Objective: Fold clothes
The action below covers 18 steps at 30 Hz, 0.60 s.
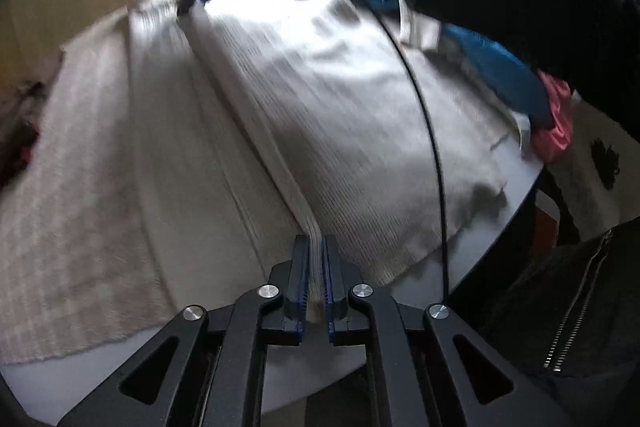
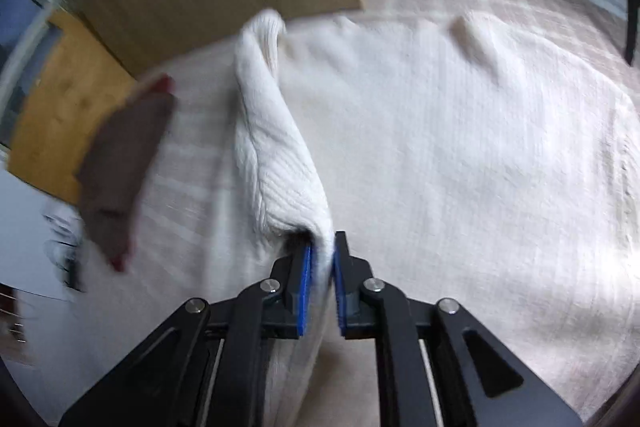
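Left tool (image 1: 316, 267) clamped on a taut fold of the white sweater (image 1: 320, 99) near the table (image 1: 480, 239) edge; right tool (image 2: 322, 267) pinched on a raised ridge of sweater (image 2: 440, 147), rest spread flat over the table; blue garment (image 1: 500, 67) at far edge

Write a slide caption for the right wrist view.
Right tool pinches a raised fold of the white ribbed sweater, which is spread across a pale towel.
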Each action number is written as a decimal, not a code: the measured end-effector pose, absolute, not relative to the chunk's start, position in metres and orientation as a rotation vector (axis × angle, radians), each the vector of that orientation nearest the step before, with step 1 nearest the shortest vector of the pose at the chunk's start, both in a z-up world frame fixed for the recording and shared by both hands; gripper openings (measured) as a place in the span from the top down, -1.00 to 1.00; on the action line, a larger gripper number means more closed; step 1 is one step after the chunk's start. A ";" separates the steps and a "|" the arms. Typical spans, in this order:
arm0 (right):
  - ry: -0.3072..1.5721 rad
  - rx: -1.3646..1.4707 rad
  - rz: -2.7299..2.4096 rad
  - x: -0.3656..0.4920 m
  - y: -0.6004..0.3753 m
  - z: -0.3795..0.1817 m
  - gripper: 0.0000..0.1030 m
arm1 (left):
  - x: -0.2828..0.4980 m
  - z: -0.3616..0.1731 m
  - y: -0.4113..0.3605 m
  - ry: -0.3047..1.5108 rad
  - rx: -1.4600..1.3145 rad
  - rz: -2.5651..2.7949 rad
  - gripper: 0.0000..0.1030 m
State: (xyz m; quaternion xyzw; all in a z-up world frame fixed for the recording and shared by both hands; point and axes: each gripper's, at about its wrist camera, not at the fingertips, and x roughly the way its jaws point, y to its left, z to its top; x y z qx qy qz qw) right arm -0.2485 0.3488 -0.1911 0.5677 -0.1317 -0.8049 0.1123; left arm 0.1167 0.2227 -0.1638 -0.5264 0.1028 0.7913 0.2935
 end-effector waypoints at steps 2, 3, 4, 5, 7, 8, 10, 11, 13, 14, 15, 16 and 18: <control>-0.379 1.677 -2.369 -0.247 0.353 -0.190 0.73 | 0.120 -0.165 0.223 0.268 -1.410 2.085 0.73; -0.375 1.696 -2.355 -0.246 0.355 -0.188 0.58 | 0.124 -0.161 0.221 0.264 -1.417 2.079 0.72; -0.371 1.719 -2.333 -0.245 0.357 -0.186 0.51 | 0.129 -0.156 0.216 0.258 -1.420 2.079 0.71; -0.363 1.725 -2.330 -0.241 0.360 -0.180 0.40 | 0.135 -0.148 0.206 0.245 -1.416 2.093 0.71; -0.318 1.662 -2.372 -0.228 0.366 -0.160 0.30 | 0.146 -0.134 0.185 0.208 -1.410 2.130 0.69; -0.299 1.629 -2.390 -0.221 0.367 -0.152 0.22 | 0.151 -0.128 0.172 0.184 -1.410 2.151 0.68; -0.321 1.554 -2.385 -0.206 0.368 -0.136 0.18 | 0.155 -0.122 0.146 0.138 -1.426 2.204 0.68; -0.335 1.514 -2.379 -0.198 0.368 -0.128 0.18 | 0.155 -0.122 0.136 0.127 -1.429 2.238 0.68; -0.338 1.445 -2.338 -0.188 0.357 -0.121 0.18 | 0.147 -0.128 0.133 0.107 -1.437 2.269 0.68; -0.321 1.429 -2.326 -0.185 0.347 -0.122 0.18 | 0.142 -0.131 0.136 0.097 -1.438 2.271 0.68; -0.301 1.417 -2.314 -0.183 0.332 -0.124 0.18 | 0.137 -0.133 0.139 0.093 -1.427 2.268 0.68; -0.279 1.409 -2.300 -0.182 0.321 -0.130 0.18 | 0.131 -0.136 0.146 0.096 -1.408 2.261 0.68; -0.251 1.423 -2.272 -0.182 0.301 -0.142 0.18 | 0.119 -0.146 0.161 0.107 -1.383 2.230 0.68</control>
